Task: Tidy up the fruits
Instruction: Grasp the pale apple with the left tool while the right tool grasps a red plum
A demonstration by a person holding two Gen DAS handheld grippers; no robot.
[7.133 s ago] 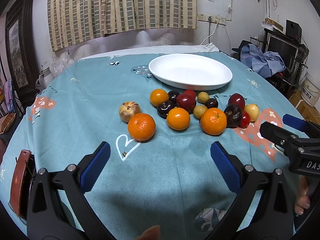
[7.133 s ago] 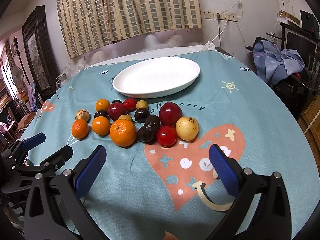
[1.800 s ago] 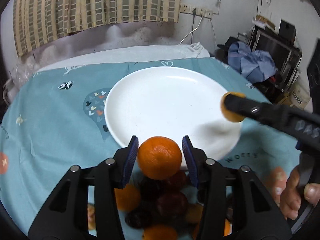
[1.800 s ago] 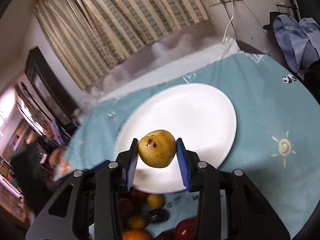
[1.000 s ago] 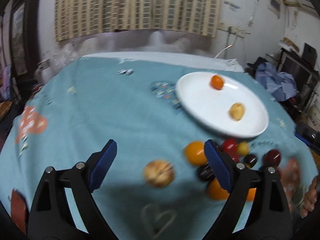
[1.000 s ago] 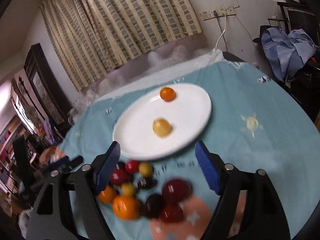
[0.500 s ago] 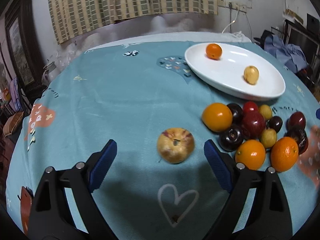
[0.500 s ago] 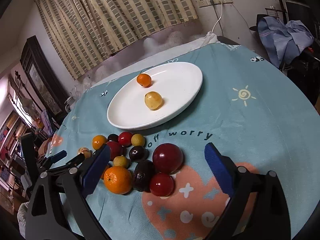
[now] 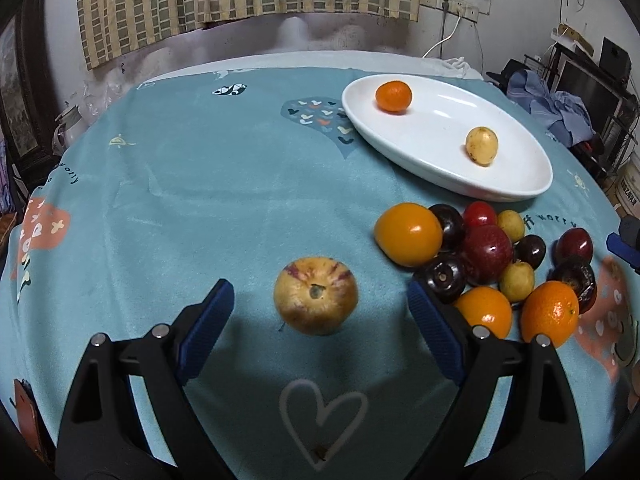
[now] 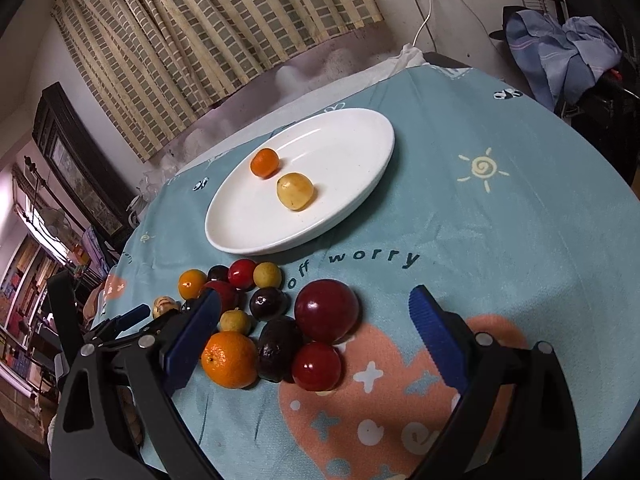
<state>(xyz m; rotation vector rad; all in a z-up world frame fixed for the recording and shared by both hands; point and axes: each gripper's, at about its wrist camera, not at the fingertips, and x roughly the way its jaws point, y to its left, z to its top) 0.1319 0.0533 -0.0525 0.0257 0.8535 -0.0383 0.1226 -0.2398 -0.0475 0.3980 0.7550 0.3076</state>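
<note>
Right, the left gripper (image 9: 320, 304) hangs over the teal tablecloth (image 9: 180, 200) with its blue pads spread wide and nothing in its grasp. Sitting squarely between those open jaws, touching neither pad, is the pale streaked apple (image 9: 315, 295), alone on the cloth. Just off its right pad comes the fruit pile: a big orange (image 9: 408, 234), a dark plum (image 9: 444, 278) hard against the pad's tip, and a red plum (image 9: 488, 254) behind it. Further out and to the right lies the white plate (image 9: 516, 190), with a small mandarin (image 9: 393, 96) at its far end and a yellow fruit (image 9: 482, 146) nearer the middle, well apart from each other.

Now the right gripper (image 10: 314, 320): its jaws have just been opening, and they stand wide with nothing pinched. Between the pads on the cloth sit a large dark-red plum (image 10: 327, 311) and a smaller red fruit (image 10: 316, 366) closer in, with a dark wrinkled fruit (image 10: 278, 348) and a dimpled orange (image 10: 229, 359) beside the left pad. Beyond the pile, straight ahead, the plate shows again with its two fruits. Off to the left, the other gripper's dark frame pokes into view.
</note>
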